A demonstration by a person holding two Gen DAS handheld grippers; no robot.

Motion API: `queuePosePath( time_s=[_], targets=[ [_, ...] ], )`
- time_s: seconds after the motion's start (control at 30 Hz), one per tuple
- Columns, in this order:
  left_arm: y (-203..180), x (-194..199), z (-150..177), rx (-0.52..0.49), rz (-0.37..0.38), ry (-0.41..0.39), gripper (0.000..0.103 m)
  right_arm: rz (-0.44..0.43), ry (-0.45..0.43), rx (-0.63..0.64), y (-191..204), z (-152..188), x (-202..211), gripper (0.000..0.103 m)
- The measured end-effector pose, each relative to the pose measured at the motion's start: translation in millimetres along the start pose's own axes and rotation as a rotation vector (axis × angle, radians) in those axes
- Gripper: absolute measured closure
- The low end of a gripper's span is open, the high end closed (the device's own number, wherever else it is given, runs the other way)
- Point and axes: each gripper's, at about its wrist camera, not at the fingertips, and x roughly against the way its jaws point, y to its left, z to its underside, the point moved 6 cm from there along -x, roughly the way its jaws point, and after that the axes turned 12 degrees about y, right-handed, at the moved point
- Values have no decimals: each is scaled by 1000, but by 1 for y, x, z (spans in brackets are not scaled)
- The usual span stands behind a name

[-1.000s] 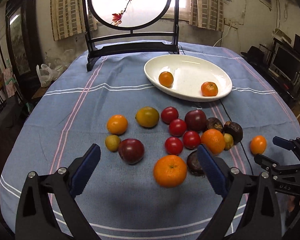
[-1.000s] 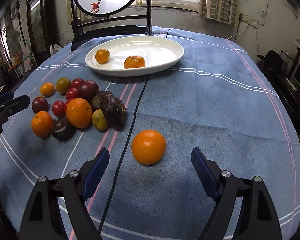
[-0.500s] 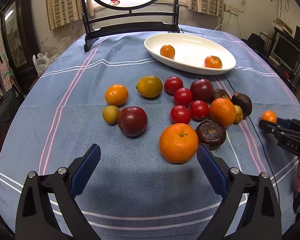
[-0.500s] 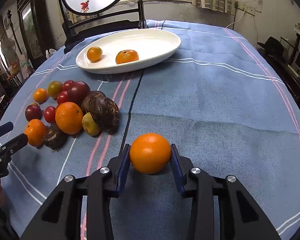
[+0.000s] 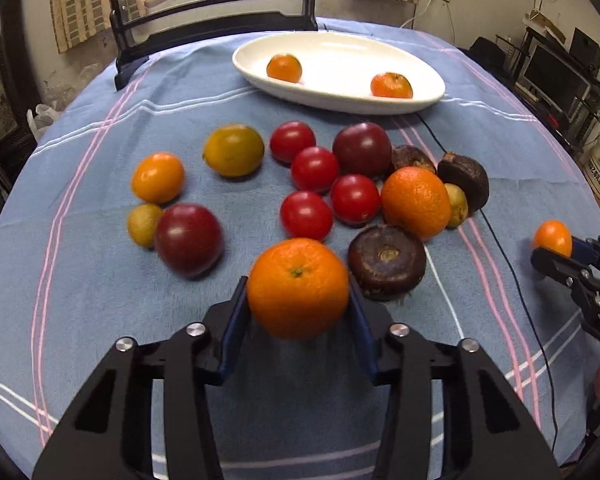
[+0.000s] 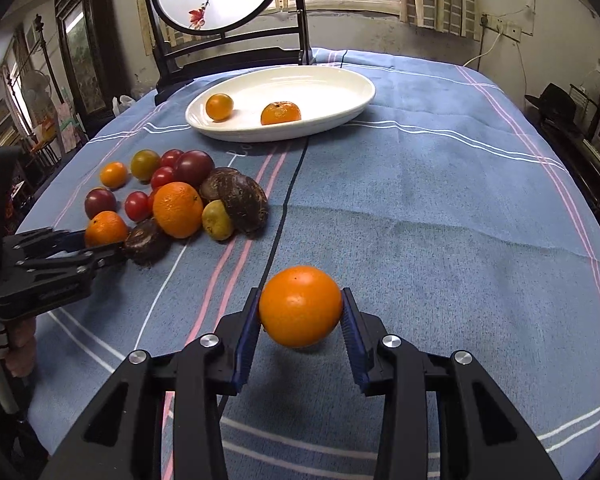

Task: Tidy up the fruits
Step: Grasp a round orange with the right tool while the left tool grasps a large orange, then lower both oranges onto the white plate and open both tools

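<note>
In the left wrist view my left gripper (image 5: 297,284) has a big orange (image 5: 298,288) between its blue pads; the jaws are closing and both pads touch its sides. The orange sits at the near edge of a fruit heap: red tomatoes (image 5: 315,169), dark plums (image 5: 188,238), brown fruits (image 5: 386,262) and another orange (image 5: 415,202). In the right wrist view my right gripper (image 6: 301,294) is shut on a smooth orange (image 6: 300,306), apart from the heap, with a shadow under it. The white oval dish (image 5: 428,100) at the back holds two small oranges.
A black cable (image 6: 288,196) runs from the dish down the blue striped cloth toward my right gripper. A dark wooden stand (image 5: 216,4) with a round painted screen rises behind the dish. A person's hand (image 6: 20,344) shows at the left edge. Furniture surrounds the table.
My left gripper sank toward the big orange and its jaws came in from wide to touch it. My right gripper closed on the smooth orange and still holds it.
</note>
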Motion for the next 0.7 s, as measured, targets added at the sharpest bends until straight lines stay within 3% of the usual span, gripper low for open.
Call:
queuePosePath(
  time_s=[0.13,0.3,0.7],
  targets=[
    [-1,4,-2,-13,13,10,60,-16,-8,13,3,1,7,64],
    [0,32,-13,-49,16,-55,60,-21,-53,36,7,-12,25,64],
    [-6,69,-98,-90,-3,-193,60,48,-210,82,10,-89,54,64]
  ],
)
